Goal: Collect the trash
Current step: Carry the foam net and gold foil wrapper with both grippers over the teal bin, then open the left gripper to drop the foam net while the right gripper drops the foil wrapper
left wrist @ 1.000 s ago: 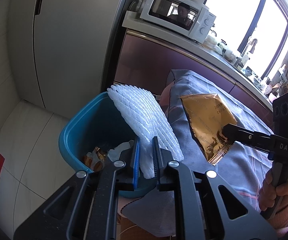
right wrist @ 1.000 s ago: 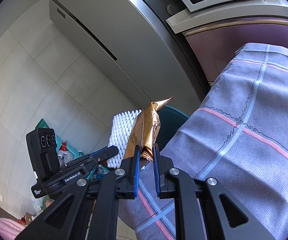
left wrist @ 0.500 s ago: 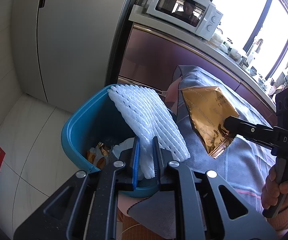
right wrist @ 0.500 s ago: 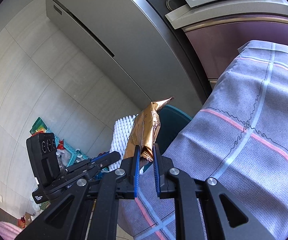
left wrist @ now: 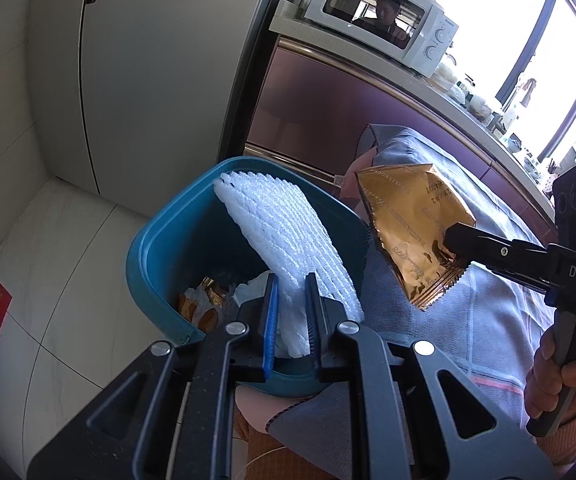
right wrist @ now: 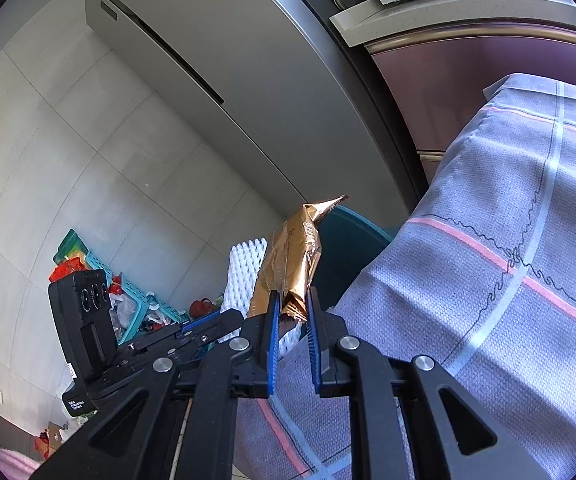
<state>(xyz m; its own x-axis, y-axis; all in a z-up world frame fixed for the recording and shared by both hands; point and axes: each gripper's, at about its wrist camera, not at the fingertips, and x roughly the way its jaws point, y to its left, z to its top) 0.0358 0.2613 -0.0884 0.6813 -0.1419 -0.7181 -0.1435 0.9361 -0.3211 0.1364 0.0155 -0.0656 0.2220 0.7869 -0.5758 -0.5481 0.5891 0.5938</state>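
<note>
Left wrist view: the left gripper (left wrist: pixel 290 300) pinches the white foam net (left wrist: pixel 283 236) over the blue bin (left wrist: pixel 155 248).

Right wrist view: the right gripper (right wrist: pixel 291 312) squeezes the gold wrapper (right wrist: pixel 292 264) beside the bin. Let go now, and it may fall on the cloth (right wrist: pixel 488 280).

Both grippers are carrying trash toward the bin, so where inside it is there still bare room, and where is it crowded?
Inside the teal bin, the far and left inner walls stand bare above the trash. Its near bottom is crowded with wrappers, and the white foam net in the left gripper spans the right side.
</note>
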